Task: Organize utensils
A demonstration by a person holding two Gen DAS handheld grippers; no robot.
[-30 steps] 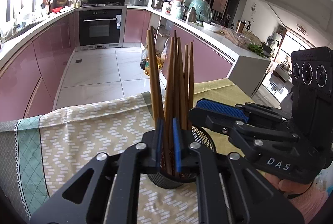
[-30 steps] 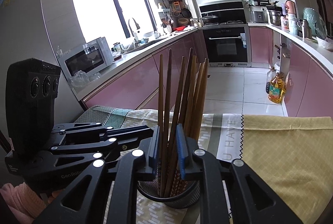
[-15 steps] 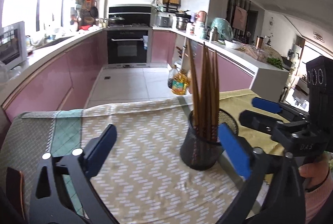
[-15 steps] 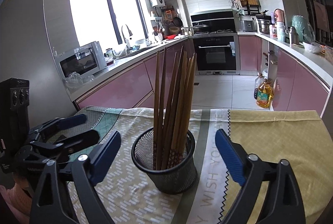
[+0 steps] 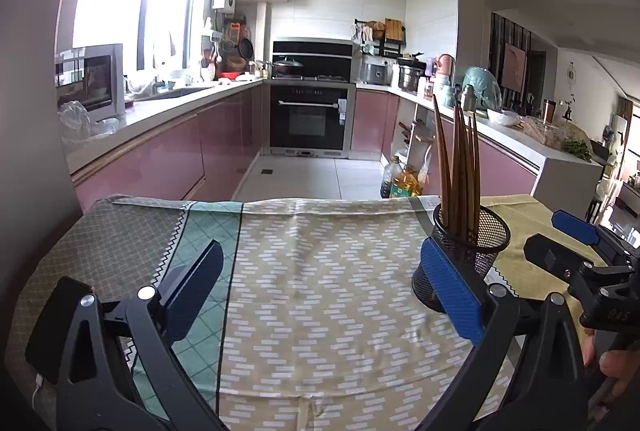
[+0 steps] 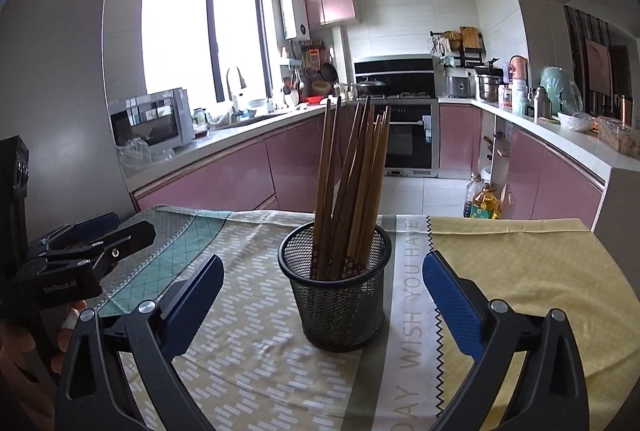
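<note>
The wooden chopsticks (image 6: 352, 187) stood bundled upright in the mesh holder (image 6: 335, 287) at twelve o'clock of the empty, wide-open right hand-held gripper (image 6: 320, 299), the left hand-held gripper (image 5: 320, 295) likewise open, apparently sorted.

Black left tongs (image 5: 320, 295), blue ribbed pads, silver screws; right tongs (image 6: 322, 297) alike, white lettering

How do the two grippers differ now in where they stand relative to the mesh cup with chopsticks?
The right gripper faces the mesh cup squarely, with the cup centred ahead between its open jaws; the left gripper is aimed at bare tablecloth, with the cup off to its right side. The chopsticks fill the middle of the right wrist view but stand near the edge of the left one. Both are wide open and hold nothing.
</note>
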